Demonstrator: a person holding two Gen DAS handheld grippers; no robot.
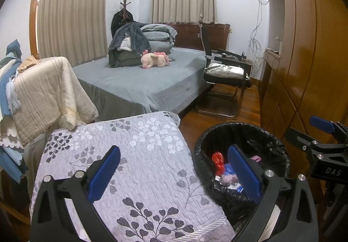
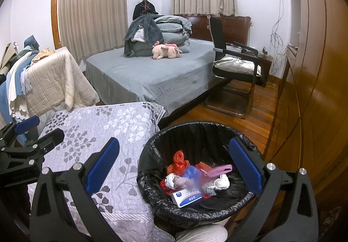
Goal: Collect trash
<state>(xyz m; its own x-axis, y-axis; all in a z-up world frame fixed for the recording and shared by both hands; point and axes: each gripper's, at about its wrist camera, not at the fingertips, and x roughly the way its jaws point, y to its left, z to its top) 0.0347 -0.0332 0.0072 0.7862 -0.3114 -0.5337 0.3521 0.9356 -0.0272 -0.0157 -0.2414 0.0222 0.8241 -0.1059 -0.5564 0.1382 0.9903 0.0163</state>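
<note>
Left gripper [image 1: 174, 173] spread wide, nothing between its blue pads [image 1: 104, 174]; it hovers over the near right corner of the floral quilt [image 1: 121, 155], right pad over the left rim of the trash bin [image 1: 280, 144]. Right gripper [image 2: 174, 171] also wide and empty, hanging above the bin [image 2: 195, 126], left pad over the quilt's right edge [image 2: 121, 124], right pad over the bin's right rim. Each gripper shows at the edge of the other's view.

Bin is black-bag lined, standing on the wooden floor [image 2: 250, 120] just beside the quilt-covered surface, near the wardrobe [image 2: 315, 90]. Trash is inside the bin: red knotted bag [image 2: 179, 158], blue wrapper [image 2: 192, 172], pink flat item [image 2: 218, 170], crumpled white tissues [image 2: 221, 183], white-and-blue box [image 2: 187, 196] at the near side. Part of the pile is blurred.

Beige blanket [image 1: 47, 92] draped left of the quilt's far edge. Bed [image 1: 139, 81] behind with grey sheet, folded bedding [image 1: 139, 42] at the head end, pink plush toy [image 1: 155, 60] in front of it. Black chair [image 1: 226, 72] with a cushion stands at the bed's right edge. Striped fabric [image 2: 202, 234] shows at the bottom of the right wrist view, below the bin.
</note>
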